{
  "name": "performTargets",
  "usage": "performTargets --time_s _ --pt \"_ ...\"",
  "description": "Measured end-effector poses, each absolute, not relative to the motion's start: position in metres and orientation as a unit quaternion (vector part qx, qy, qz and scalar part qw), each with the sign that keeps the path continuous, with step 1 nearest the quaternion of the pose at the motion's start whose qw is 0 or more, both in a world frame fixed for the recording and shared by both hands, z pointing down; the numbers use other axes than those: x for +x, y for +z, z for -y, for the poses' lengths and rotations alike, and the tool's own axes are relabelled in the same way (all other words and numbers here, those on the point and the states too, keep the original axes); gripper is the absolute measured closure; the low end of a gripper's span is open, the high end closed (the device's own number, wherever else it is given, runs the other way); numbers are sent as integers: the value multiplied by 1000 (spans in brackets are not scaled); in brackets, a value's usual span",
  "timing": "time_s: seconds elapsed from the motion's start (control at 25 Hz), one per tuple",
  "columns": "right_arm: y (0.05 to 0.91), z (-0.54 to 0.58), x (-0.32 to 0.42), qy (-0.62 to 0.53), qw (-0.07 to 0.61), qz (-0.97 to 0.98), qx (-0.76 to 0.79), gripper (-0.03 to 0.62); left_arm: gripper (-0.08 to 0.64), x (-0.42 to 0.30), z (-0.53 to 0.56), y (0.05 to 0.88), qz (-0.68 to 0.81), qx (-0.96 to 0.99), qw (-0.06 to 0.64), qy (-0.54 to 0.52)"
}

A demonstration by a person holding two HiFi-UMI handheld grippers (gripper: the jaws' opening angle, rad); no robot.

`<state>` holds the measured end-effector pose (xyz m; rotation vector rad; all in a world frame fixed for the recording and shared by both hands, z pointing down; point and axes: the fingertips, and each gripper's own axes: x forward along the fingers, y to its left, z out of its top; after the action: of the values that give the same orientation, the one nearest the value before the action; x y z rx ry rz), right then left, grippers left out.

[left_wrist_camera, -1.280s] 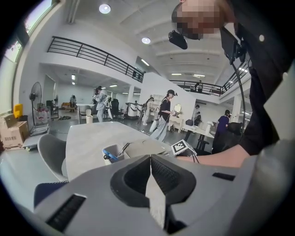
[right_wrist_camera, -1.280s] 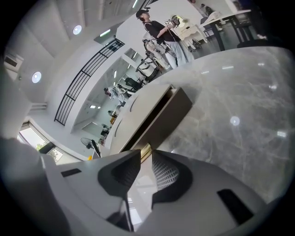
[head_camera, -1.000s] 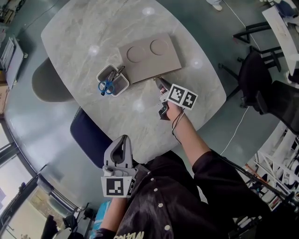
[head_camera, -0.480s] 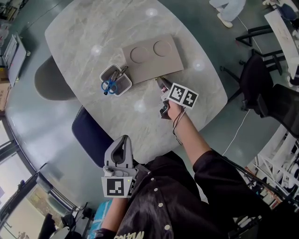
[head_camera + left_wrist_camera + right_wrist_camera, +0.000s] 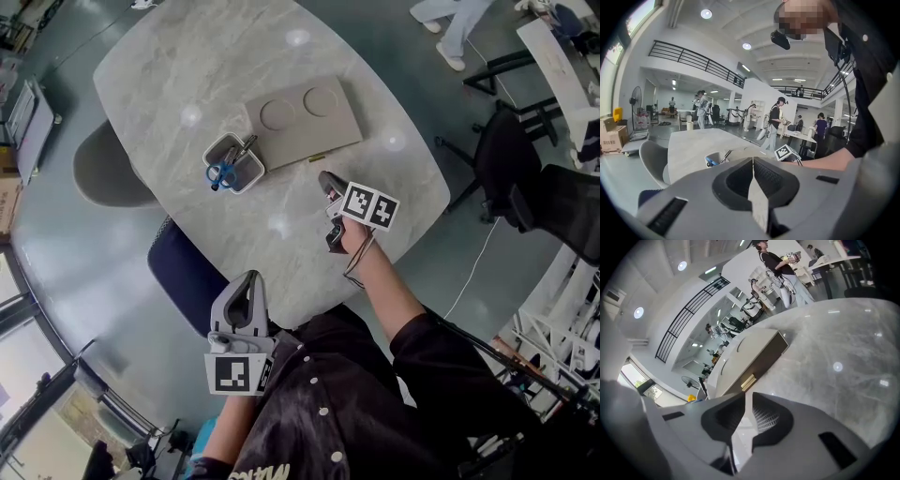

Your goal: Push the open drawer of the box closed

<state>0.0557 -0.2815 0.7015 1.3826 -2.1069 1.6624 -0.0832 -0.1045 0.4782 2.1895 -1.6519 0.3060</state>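
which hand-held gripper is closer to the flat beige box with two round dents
Right. The right hand-held gripper is just short of the flat beige box, its empty jaws having just closed further; the left hand-held gripper is off the table, near the person.

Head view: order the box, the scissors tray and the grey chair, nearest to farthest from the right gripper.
1. box, just ahead of the right gripper.
2. scissors tray, at the box's left end.
3. grey chair, at the far left.
Its jaws have just been closing, nothing between them.
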Motion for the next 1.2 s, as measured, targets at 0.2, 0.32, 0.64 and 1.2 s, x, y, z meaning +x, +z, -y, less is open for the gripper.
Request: performTargets --time_s 0.2,0.32,0.64,1.2 --pt "663 263 57 509 56 726 459 585 543 -86 98 469 579 790 176 95" --pt "631 251 61 465 62 750 466 593 543 -85 91 460 571 799 169 82" --pt "531 206 63 259 68 819 508 594 543 -87 67 436 539 826 156 47" --pt "399 96 86 28 46 818 572 595 543 -97 43 405 499 856 133 -3"
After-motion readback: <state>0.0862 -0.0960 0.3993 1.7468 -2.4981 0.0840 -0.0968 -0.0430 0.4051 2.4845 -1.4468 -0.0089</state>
